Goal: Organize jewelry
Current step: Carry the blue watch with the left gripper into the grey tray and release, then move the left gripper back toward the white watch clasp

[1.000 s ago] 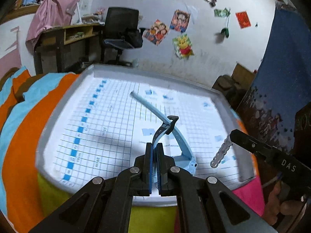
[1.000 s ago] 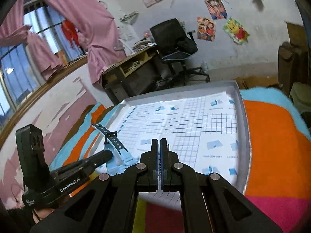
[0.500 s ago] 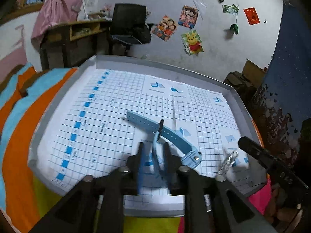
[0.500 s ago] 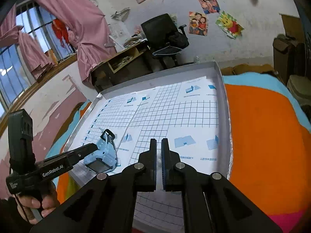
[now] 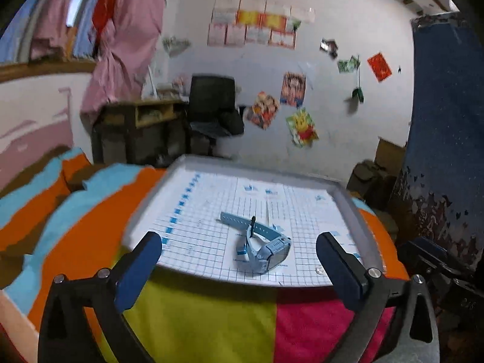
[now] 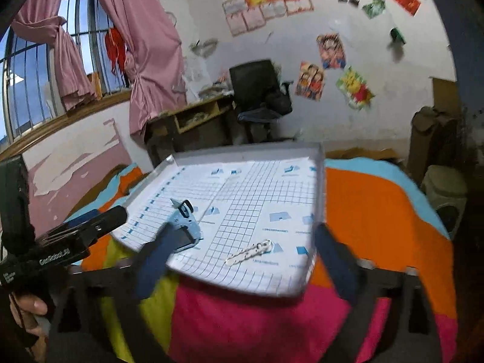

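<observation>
On the gridded paper lining the tray (image 5: pixel 357 211), toward its near edge, lies a light-blue watch (image 5: pixel 263 248), its face turned up and one strap stretched flat toward the tray's middle while the other strap curls up on edge. From the right wrist view the same watch (image 6: pixel 186 227) sits near the tray's near left corner, partly hidden behind a blurred finger. A pale chain bracelet (image 6: pixel 249 251) lies stretched out on the paper close to the near edge, to the right of the watch and apart from it. In the left view only a small pale spot shows near the near right corner, too small to tell.

The left gripper (image 5: pixel 239 263) hangs just in front of the tray's near edge with its jaws spread wide and nothing between them; the watch shows in the gap but the blue pads (image 5: pixel 137 267) are well clear of it. The right gripper (image 6: pixel 242 260) also has its jaws wide apart and grips nothing, the bracelet lying beyond and between its fingers.

The tray (image 6: pixel 320 181) rests on a bed covered with a blanket (image 5: pixel 75 227) of orange, light blue, yellow-green and pink patches. Past the bed stand a wooden desk (image 5: pixel 145 121) and a black office chair (image 5: pixel 214 103) against a white wall with posters (image 5: pixel 302 127). Pink curtains (image 6: pixel 151 45) hang at a barred window.
</observation>
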{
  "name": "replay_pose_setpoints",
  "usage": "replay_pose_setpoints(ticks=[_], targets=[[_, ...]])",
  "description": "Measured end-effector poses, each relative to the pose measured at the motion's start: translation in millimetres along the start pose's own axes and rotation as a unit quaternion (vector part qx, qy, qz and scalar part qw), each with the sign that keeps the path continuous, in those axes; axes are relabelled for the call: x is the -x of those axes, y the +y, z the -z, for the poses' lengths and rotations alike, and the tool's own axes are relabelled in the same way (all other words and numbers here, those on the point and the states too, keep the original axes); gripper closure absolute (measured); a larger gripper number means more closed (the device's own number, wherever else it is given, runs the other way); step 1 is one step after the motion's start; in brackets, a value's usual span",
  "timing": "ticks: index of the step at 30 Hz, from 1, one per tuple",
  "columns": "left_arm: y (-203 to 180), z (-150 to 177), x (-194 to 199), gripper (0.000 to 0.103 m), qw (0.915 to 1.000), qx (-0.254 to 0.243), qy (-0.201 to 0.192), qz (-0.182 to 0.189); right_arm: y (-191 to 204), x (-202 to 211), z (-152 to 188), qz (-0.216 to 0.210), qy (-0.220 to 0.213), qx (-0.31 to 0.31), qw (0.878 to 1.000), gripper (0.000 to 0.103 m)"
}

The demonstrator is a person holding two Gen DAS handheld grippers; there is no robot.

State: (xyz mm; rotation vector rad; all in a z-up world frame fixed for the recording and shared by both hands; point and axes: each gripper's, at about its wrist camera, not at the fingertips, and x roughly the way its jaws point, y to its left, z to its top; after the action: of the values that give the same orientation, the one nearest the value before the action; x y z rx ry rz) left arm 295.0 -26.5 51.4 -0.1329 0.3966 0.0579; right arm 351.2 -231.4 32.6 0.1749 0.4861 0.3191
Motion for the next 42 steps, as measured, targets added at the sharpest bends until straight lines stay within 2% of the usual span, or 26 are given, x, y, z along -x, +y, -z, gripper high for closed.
replay_pose_setpoints(ticks=[2, 4, 16, 20, 24, 30, 34, 42], targets=[[1.1, 2.4, 18.6, 0.000, 0.9999, 0.003, -0.012, -0.005, 2.1, 19.9, 3.2, 0.006, -0.014, 0.000, 1.000, 0.005], [3.5, 8.0, 37.5, 0.000, 0.9998, 0.007, -0.019, -0.003, 5.0, 42.7, 8.5, 0.015, -0.028, 0.006, 0.999, 0.001], [16.2, 51.9, 128.3, 0.000, 0.9994, -0.006, -0.032, 0.004, 36.2, 169.1, 43.7, 0.043, -0.088, 0.042, 0.994, 0.001], [22.5, 72.6, 153.5, 0.000, 0.9995, 0.000, -0.027, 0.015, 44.4, 206.0, 66.0, 0.039, -0.093, 0.059, 0.993, 0.001], [28.7, 91.7, 173.6, 0.000, 0.9995, -0.003, -0.025, 0.017, 42.3, 237.5, 95.9, 0.039, -0.095, 0.047, 0.994, 0.001], [35.9, 117.0, 193.3, 0.000, 0.9997, -0.003, -0.014, 0.019, 41.0, 263.1, 136.0, 0.053, -0.074, 0.041, 0.995, 0.001], [42.0, 134.9, 197.2, 0.000, 0.9997, 0.002, 0.008, 0.022, 41.2, 272.1, 157.5, 0.059, -0.058, 0.038, 0.996, 0.001], [41.7, 163.3, 191.9, 0.000, 0.9991, -0.008, 0.034, 0.022, 35.7, 265.0, 184.2, 0.067, -0.018, 0.031, 0.997, 0.001]])
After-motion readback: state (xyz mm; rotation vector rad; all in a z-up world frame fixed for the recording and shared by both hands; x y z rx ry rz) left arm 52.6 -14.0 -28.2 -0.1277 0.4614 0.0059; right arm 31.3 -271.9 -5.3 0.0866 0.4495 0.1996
